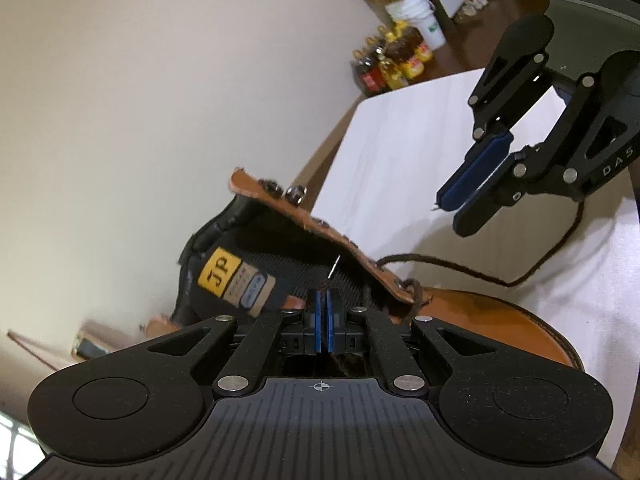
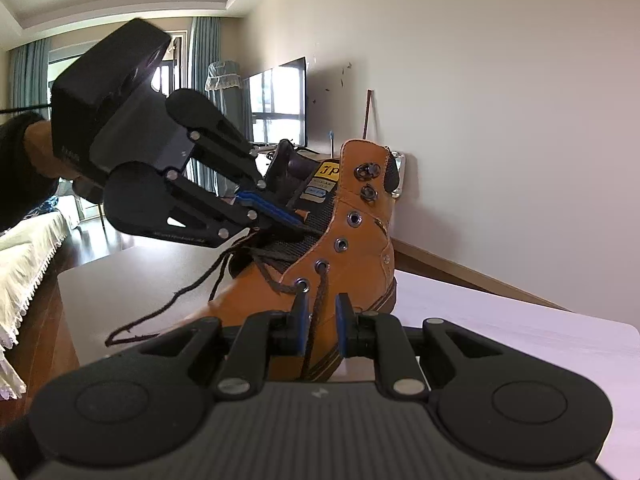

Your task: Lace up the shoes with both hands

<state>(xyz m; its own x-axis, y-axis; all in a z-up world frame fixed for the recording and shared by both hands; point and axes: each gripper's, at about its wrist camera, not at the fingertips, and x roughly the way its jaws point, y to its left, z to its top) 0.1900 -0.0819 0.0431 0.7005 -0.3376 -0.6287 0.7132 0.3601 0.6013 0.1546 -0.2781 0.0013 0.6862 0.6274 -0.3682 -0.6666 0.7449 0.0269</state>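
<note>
Where the tan leather boot (image 2: 352, 248) stands on the white table (image 2: 520, 320), your left gripper (image 1: 323, 300) is closed over its mesh tongue; your right gripper (image 2: 320, 312) straddles the dark braided lace (image 2: 316, 320), pads apart.

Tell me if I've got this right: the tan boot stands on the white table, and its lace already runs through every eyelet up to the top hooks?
Not quite. The tan boot does stand on the white table, but the lace only runs through the lowest eyelets. The upper eyelets and top hooks are bare, as the right wrist view shows.
</note>
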